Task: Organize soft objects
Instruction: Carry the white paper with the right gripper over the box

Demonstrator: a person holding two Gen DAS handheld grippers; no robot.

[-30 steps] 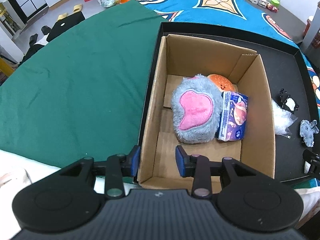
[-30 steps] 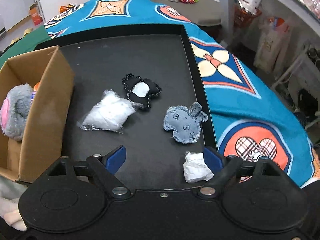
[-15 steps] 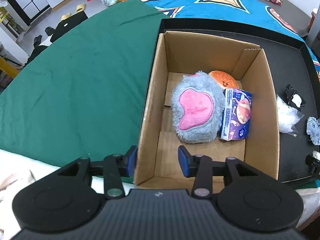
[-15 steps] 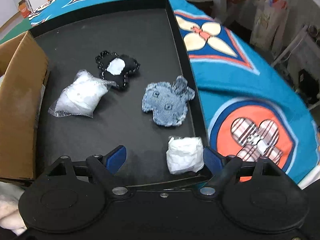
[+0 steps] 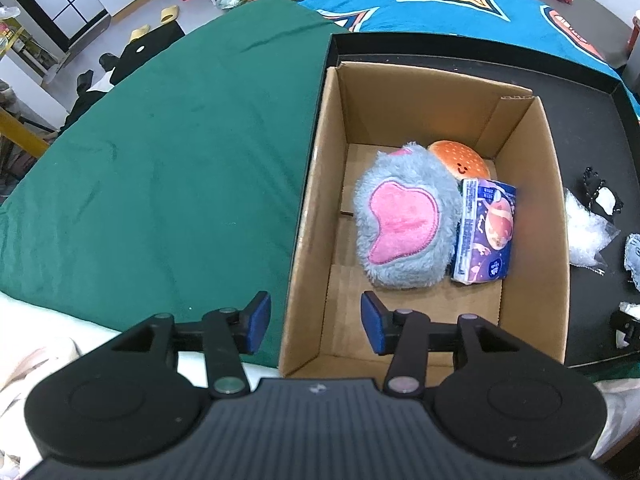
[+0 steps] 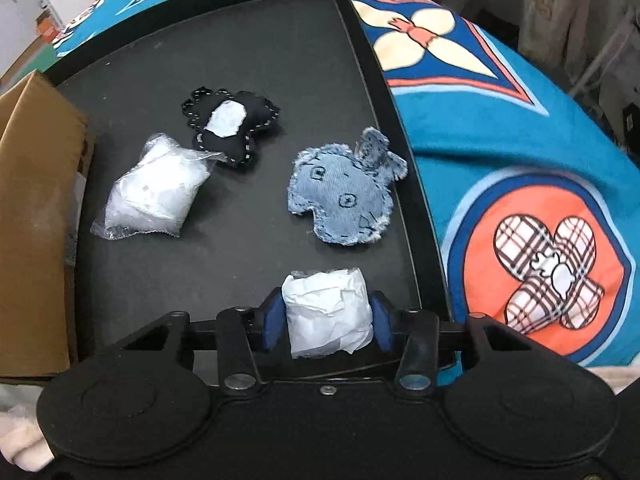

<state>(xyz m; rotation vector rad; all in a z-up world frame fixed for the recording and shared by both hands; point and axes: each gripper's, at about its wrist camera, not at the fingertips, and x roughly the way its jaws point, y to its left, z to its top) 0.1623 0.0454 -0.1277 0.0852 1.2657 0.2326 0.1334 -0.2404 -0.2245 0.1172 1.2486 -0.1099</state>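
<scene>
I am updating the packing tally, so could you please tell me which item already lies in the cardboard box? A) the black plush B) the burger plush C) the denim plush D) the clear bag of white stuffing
B: the burger plush lies in the cardboard box, behind the grey furry plush.

Bright even light, fisheye-bent edges (slight blur)

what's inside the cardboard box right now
Inside the cardboard box: a grey plush with a pink patch, a burger plush partly hidden behind it, and a purple tissue pack beside it. Anything beneath them is covered.
</scene>
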